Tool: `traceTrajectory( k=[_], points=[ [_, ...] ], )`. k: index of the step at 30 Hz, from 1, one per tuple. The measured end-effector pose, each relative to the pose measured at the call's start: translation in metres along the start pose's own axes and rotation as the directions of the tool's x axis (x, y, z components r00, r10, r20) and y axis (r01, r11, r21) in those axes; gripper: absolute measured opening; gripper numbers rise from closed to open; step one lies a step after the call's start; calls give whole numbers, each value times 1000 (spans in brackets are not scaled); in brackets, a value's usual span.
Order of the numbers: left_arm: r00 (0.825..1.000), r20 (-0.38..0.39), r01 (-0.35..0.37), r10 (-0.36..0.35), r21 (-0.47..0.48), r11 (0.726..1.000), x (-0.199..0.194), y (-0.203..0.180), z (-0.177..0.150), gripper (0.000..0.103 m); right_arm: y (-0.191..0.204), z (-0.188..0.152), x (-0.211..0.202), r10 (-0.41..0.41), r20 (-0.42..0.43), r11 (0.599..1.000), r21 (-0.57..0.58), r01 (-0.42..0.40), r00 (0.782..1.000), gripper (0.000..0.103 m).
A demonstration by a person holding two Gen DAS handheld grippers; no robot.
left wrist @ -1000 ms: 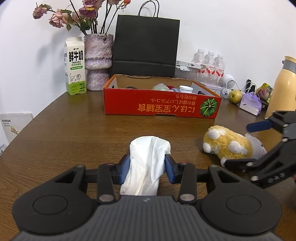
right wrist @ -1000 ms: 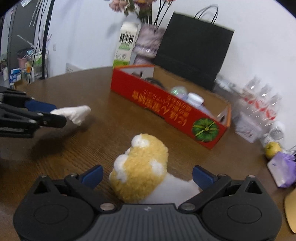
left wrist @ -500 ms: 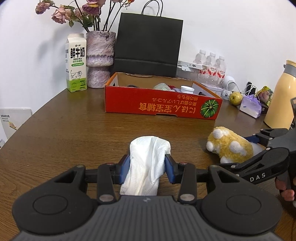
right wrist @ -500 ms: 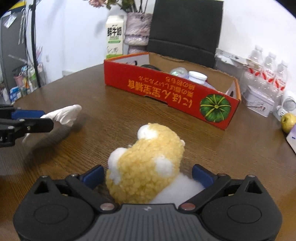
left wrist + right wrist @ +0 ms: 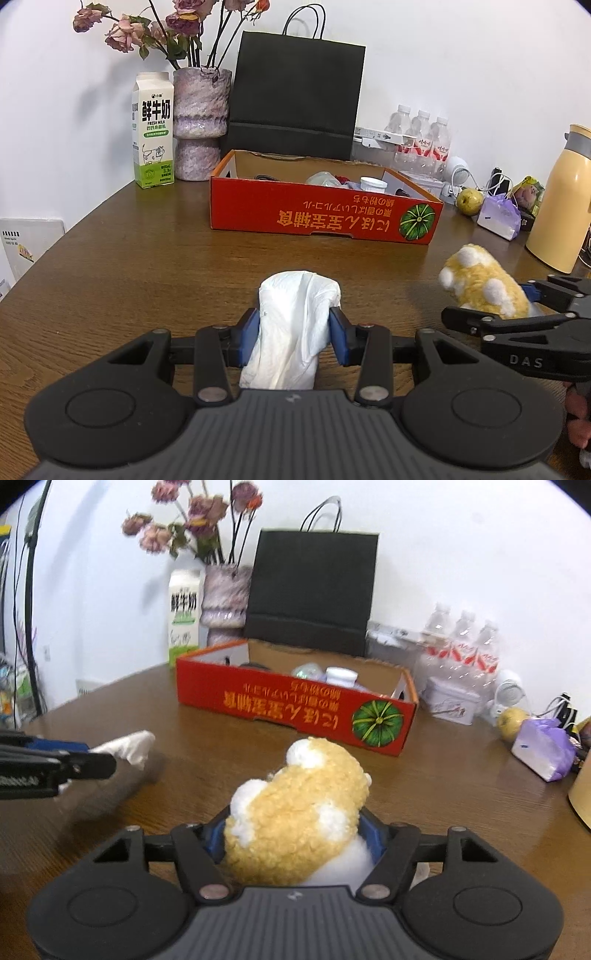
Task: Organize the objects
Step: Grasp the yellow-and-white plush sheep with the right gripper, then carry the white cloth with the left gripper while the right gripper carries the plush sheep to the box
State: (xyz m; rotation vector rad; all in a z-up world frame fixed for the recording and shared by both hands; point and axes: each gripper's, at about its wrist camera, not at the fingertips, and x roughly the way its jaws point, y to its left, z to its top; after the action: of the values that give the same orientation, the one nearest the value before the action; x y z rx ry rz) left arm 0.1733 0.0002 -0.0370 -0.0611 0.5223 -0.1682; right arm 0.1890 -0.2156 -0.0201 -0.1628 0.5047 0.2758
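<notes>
Far left edge of the desk (image 5: 122, 258), nothing of mine there, just the milk carton (image 5: 153, 129) and the flower vase (image 5: 197, 123) parked at the back. Moving in: my left gripper (image 5: 293, 338) is clamped on a crumpled white plastic bag (image 5: 295, 325), blue pads pressed into both its sides, the bag bulging out ahead of the fingers and, judging by the shadow under it in the right view, carried a little above the wood. Dead ahead sits the red cardboard box (image 5: 325, 218), open-topped, pumpkin printed on its near right corner, with a white-capped jar (image 5: 373, 183) and other bits inside that I cannot make out. A black paper bag (image 5: 295, 96) stands behind it.

Over to the right: my right gripper (image 5: 295, 840) is closed around a yellow-and-white plush toy (image 5: 295, 812), squeezed at its middle, head poking forward toward the box. It seems raised off the desk, though I cannot be sure of that. Beyond, near the right edge, a pear (image 5: 469, 201), a purple packet (image 5: 498, 218) and a yellow thermos (image 5: 561, 195).

So both pick-ups look done and I read this as the carry. Next calls for bringing each load over the near wall of the box and letting go above a free spot; the left half looks roomiest.
</notes>
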Motion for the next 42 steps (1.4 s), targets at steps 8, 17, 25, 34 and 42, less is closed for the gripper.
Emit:
traceTrajectory(
  k=[8, 17, 25, 34, 42],
  points=[
    [1000, 7, -6, 6, -14, 1000, -2, 1, 1, 41, 2, 3, -14, 6, 62, 999, 38, -8, 998, 67],
    [999, 36, -23, 24, -27, 999, -10, 1, 12, 41, 5, 10, -23, 3, 102, 998, 64, -10, 995, 67],
    [997, 72, -29, 30, -9, 1000, -14, -9, 30, 41, 6, 30, -27, 4, 147, 999, 47, -11, 989, 67],
    [989, 138, -50, 51, -8, 999, -11, -16, 65, 41, 1, 62, -24, -14, 192, 998, 61, 2, 981, 67],
    [982, 177, -68, 72, -29, 997, 3, -19, 92, 42, -1, 91, -10, -27, 222, 998, 55, 15, 975, 67]
  ],
)
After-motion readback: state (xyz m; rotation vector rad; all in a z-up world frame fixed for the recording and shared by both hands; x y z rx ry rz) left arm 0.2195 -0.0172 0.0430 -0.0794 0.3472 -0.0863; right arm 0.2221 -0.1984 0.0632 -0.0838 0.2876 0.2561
